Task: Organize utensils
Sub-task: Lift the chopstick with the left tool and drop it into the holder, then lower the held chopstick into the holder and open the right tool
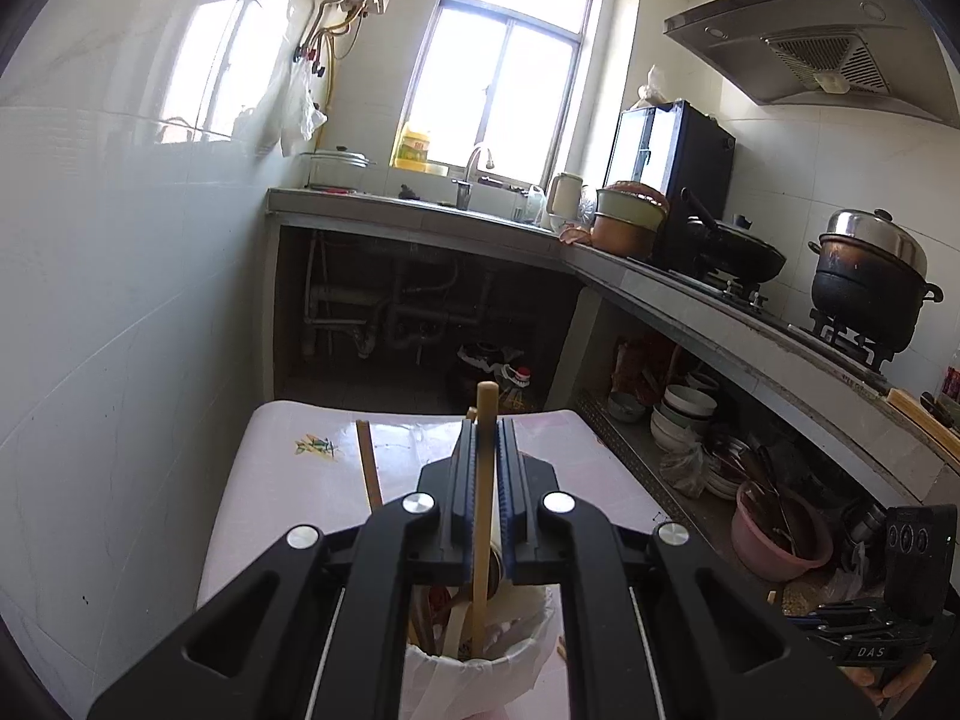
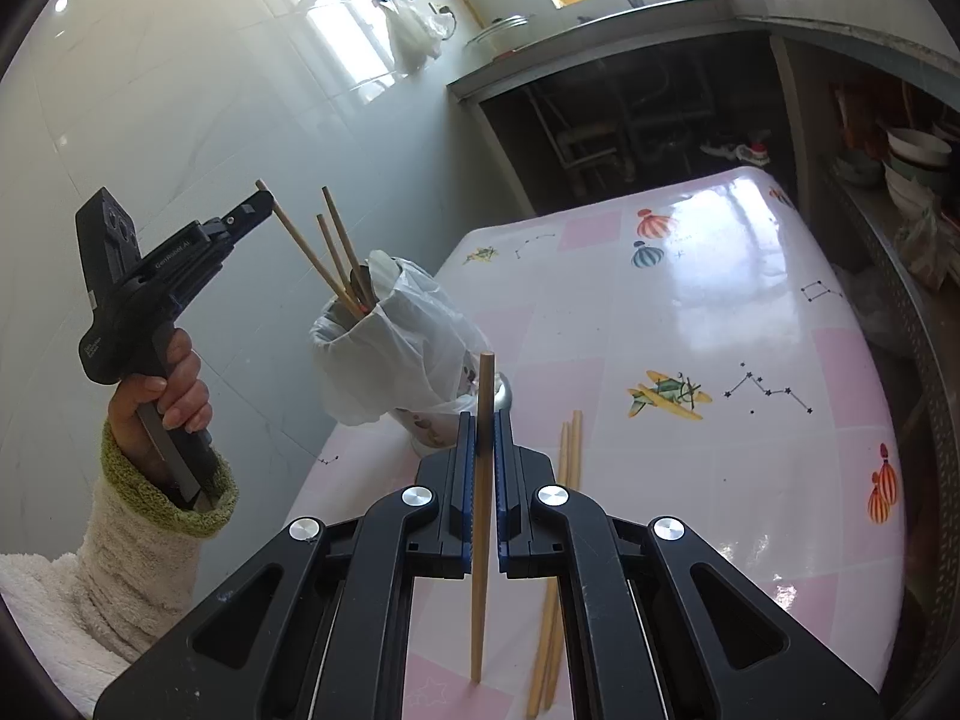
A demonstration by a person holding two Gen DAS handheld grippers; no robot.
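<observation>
My left gripper [image 1: 487,456] is clamped on a round pale-wood chopstick [image 1: 485,480], pinched between the ribbed blue-edged pads; its lower end drops into the holder cup [image 1: 474,669] right below the jaws. The cup is lined with a crinkly white plastic bag [image 2: 414,348] and other sticks lean inside it. My right gripper [image 2: 479,450] is clenched on a second chopstick [image 2: 483,516], upright, its bottom tip touching the table [image 2: 720,312] beneath the jaws. Just right of those jaws, a few loose chopsticks [image 2: 561,540] lie flat on the glossy pink-and-white checked cover with balloon and plane prints. The holder stands ahead-left of the right jaws near the table's left edge, beside the tiled wall [image 2: 180,90]. There is wide bare tabletop ahead and right. A fuzzy cream sleeve [image 2: 120,564] with a green cuff is on the left hand.
</observation>
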